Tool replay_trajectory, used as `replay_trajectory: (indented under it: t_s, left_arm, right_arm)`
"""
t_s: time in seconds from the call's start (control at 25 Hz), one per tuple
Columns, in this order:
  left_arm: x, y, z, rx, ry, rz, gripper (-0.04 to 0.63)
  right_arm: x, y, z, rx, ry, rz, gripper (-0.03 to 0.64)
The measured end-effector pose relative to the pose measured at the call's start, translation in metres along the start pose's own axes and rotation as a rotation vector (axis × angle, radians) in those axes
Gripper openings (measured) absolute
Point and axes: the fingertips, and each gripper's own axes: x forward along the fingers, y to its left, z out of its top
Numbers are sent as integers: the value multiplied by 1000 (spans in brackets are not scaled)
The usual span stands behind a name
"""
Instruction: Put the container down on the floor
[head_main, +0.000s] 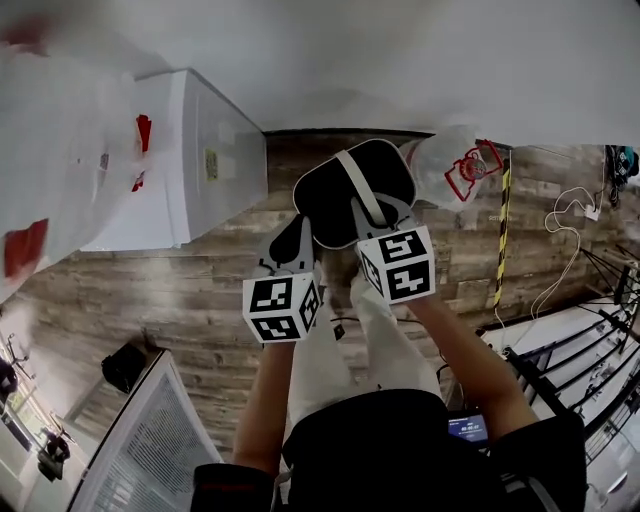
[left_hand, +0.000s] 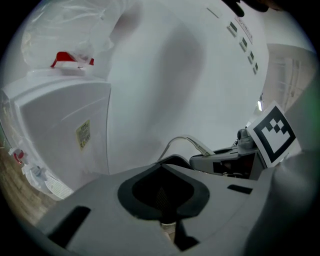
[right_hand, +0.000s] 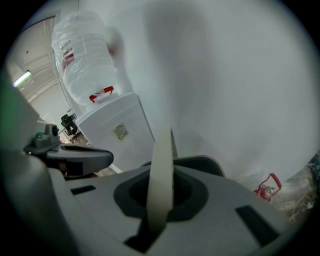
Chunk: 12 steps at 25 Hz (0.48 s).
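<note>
My right claw (head_main: 368, 215) is clamped on the pale strap (right_hand: 161, 175) of the dark container (head_main: 335, 195), held off the wooden floor (head_main: 200, 300) at 12 o'clock in my head view. My left claw (head_main: 296, 240) is closed narrow on a pale sliver at the container's 7 o'clock edge.

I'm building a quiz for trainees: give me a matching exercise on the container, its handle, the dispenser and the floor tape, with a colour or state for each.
1 container
2 handle
3 dispenser
4 tape

a yellow and black stripes
b white, boxy
c black
d clamped between jaws

Pairs: 1-c, 2-d, 3-b, 4-a
</note>
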Motion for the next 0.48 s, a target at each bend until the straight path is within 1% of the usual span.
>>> replay_trajectory:
  t_s: [0.16,0.32,0.48]
  left_arm:
    - [13,2,-21,-12,37,-7,17]
    - [27,2,-36,-32,57,6,17]
    - [39,8,-52,-57,77,7,17]
  right_arm:
    - [12,-7,-17,25,30,-5,31]
    - [23,-22,-39,82,73,-18,31]
    - [42,-27,-62,129,123,-27,31]
